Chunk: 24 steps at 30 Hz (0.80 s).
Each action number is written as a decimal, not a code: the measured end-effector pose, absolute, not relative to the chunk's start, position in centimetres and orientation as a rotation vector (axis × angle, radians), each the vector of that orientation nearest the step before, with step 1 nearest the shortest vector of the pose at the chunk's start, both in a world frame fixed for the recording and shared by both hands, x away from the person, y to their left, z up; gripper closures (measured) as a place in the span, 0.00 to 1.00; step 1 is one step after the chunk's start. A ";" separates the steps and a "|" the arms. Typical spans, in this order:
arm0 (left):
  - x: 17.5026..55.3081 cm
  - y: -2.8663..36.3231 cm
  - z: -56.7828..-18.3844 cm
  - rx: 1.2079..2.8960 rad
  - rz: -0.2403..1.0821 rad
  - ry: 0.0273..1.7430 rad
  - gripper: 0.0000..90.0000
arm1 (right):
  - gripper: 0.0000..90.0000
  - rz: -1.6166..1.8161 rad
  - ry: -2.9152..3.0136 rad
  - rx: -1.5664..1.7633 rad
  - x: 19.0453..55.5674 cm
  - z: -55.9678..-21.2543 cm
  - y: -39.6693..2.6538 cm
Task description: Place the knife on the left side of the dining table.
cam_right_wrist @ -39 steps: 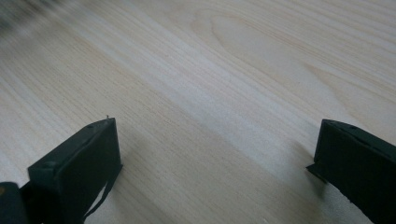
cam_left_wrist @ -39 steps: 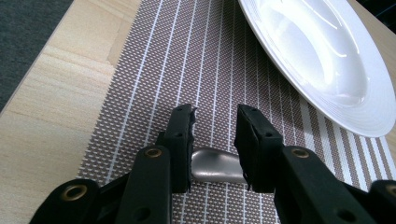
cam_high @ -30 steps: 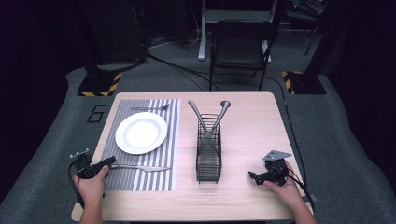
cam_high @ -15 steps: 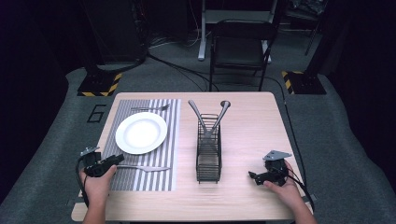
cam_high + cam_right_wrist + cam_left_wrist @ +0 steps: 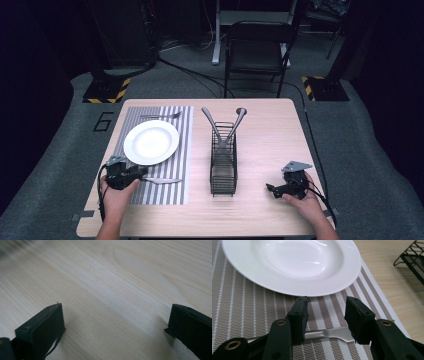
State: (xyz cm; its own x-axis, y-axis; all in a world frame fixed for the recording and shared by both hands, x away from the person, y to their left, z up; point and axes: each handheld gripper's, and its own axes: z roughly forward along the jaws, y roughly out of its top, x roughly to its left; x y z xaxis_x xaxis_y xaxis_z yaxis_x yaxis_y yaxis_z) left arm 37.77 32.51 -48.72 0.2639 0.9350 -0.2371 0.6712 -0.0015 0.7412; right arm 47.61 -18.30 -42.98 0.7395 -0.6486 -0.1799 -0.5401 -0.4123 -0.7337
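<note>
Tabletop (image 5: 270, 140): pale wood grain. Placemat (image 5: 165, 192) at 9 o'clock: grey/white stripes. Plate (image 5: 151, 142): plain white. Cutlery rack (image 5: 223, 165) at centre: black wire, silver utensils (image 5: 224, 122) in it. Knife (image 5: 329, 333): silver. Both hand-held grippers (image 5: 131, 173) (image 5: 272, 189): black. Floor at 12 o'clock: grey carpet (image 5: 195, 85), yellow/black hazard stripes (image 5: 106, 91).

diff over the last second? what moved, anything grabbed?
The left gripper moved forward and right onto the striped placemat, its open jaws now straddling the handle of the utensil lying below the plate. Nothing gripped yet. The right gripper, open over bare table, the rack and the plate stayed put.
</note>
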 end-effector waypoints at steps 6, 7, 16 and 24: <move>37.9 30.4 -48.8 1.832 0.401 1.381 0.59 | 0.00 -0.166 0.893 -2.109 47.6 -43.0 -18.3; 37.8 30.2 -48.8 1.845 0.393 1.366 0.59 | 0.00 -0.166 0.893 -2.110 47.6 -43.0 -18.3; 37.9 28.0 -49.3 1.902 0.348 1.277 0.58 | 0.00 -0.166 0.893 -2.109 47.6 -43.0 -18.3; 38.0 25.9 -50.1 1.984 0.328 1.194 0.54 | 0.00 -0.166 0.893 -2.109 47.6 -43.0 -18.3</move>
State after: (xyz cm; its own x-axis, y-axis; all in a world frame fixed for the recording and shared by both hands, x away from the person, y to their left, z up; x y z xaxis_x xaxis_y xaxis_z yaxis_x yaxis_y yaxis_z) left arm 38.01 25.93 -50.08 0.5248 0.8349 -0.1658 0.6335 -0.2530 0.7312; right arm 47.61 -18.30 -42.98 0.7396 -0.6485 -0.1802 -0.5401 -0.4122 -0.7338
